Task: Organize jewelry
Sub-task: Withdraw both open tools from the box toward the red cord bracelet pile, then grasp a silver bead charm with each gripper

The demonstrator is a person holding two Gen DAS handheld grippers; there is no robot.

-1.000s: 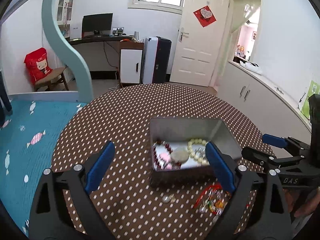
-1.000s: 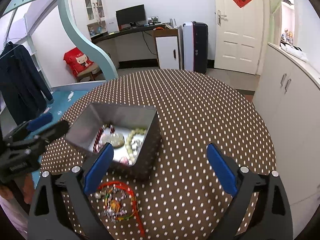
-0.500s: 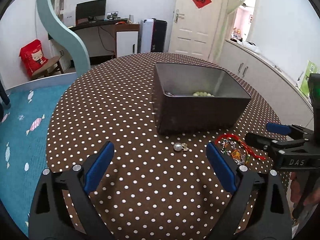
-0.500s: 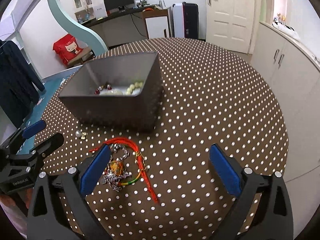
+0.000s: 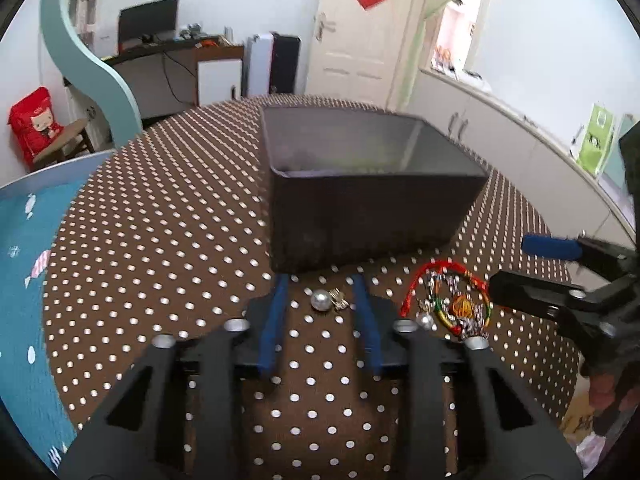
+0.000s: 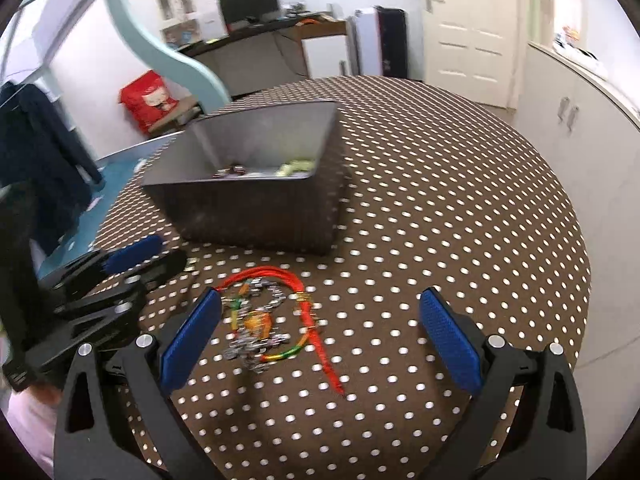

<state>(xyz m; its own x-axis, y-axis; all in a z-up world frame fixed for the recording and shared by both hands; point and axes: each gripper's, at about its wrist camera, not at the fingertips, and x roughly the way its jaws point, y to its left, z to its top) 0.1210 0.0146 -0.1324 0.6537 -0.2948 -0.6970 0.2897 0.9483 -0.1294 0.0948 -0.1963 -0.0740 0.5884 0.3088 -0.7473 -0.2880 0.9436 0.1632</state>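
A grey metal box [image 5: 372, 184] stands on the polka-dot table [image 5: 160, 248] with beads and bracelets inside [image 6: 296, 166]. A pearl earring [image 5: 326, 300] lies just in front of the box. My left gripper [image 5: 320, 286] is low on the table, its jaws narrowed on either side of the earring with a gap still showing. A red-cord bracelet with silver charms [image 6: 272, 320] lies to the right; it also shows in the left wrist view [image 5: 452, 304]. My right gripper [image 6: 320, 320] is wide open, hovering over that bracelet.
The table edge curves off at the right, beside white cabinets [image 6: 580, 120]. A blue patterned bed surface [image 5: 20, 260] lies left of the table. A teal arch [image 5: 92, 64] and a desk with a monitor stand behind.
Both grippers have dropped lower and closer to the table. My left jaws have narrowed from wide open to either side of the pearl earring. My right gripper has moved over the red-cord bracelet.
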